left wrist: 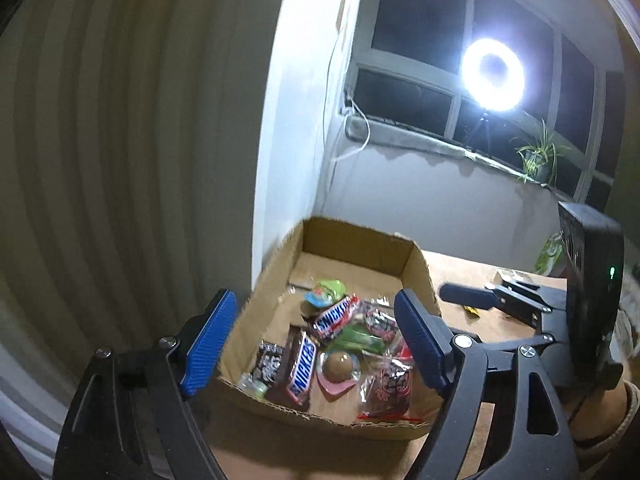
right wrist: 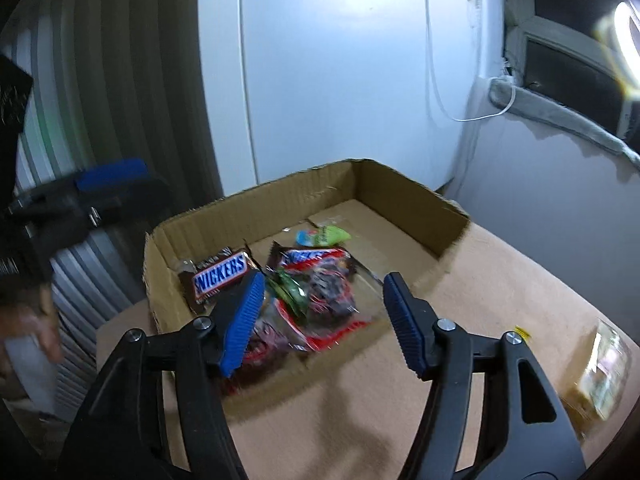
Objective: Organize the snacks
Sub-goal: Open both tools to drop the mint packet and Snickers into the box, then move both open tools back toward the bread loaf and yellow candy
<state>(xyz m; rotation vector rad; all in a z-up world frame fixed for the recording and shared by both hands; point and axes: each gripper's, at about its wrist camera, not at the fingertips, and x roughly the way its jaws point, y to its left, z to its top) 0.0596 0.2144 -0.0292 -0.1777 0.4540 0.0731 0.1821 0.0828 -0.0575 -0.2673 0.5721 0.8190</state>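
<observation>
A shallow cardboard box (left wrist: 362, 240) (right wrist: 304, 196) sits on the brown table and holds several snacks: two Snickers bars (left wrist: 302, 364) (right wrist: 220, 274), a green packet (left wrist: 354, 340), red-and-clear packets (left wrist: 390, 384) (right wrist: 332, 292) and a round brown sweet (left wrist: 338, 364). My left gripper (left wrist: 316, 344) is open and empty, above the box's near side. My right gripper (right wrist: 324, 324) is open and empty, above the box's near edge; it also shows in the left wrist view (left wrist: 468, 296) to the right of the box.
A clear wrapped snack (right wrist: 604, 372) and a small yellow scrap (right wrist: 522, 332) lie on the table right of the box. A green packet (left wrist: 550, 256) lies far right. White wall, ribbed curtain, window sill with ring light (left wrist: 492, 74) and plant (left wrist: 538, 156) stand behind.
</observation>
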